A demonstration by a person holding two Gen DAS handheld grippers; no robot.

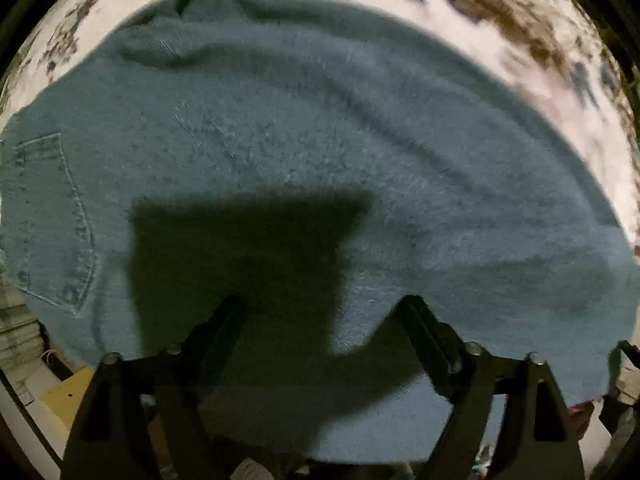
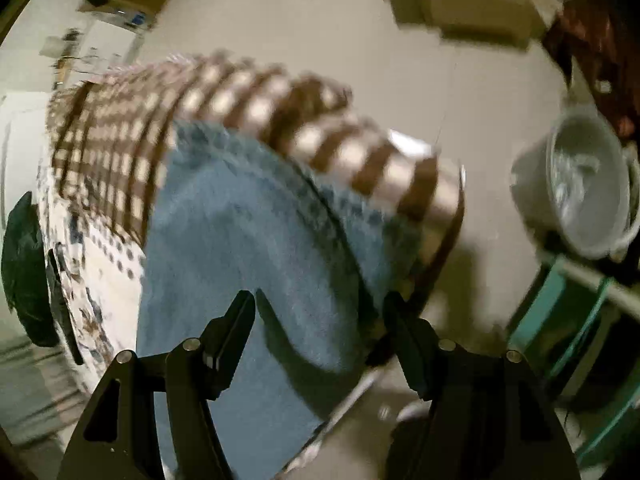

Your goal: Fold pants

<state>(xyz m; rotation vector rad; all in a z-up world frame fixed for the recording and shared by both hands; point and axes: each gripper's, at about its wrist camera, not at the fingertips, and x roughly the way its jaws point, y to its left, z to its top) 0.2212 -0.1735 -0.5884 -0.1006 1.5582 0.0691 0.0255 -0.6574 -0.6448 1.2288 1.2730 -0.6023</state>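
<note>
The blue denim pants (image 1: 304, 128) lie spread on a floral sheet and fill most of the left wrist view, with a back pocket (image 1: 52, 216) at the left. My left gripper (image 1: 322, 304) is open just above the near edge of the denim, its shadow falling on the cloth. In the right wrist view the pants (image 2: 248, 232) hang over the edge of the surface. My right gripper (image 2: 320, 300) is open with the denim between and below its fingers, not clamped. The view is blurred.
A white floral sheet (image 1: 532, 52) covers the surface. A brown checked cloth (image 2: 248, 112) lies beyond the pants. A white pot (image 2: 576, 188), a green stand (image 2: 560, 320) and cardboard boxes (image 2: 460, 4) are on the floor at right.
</note>
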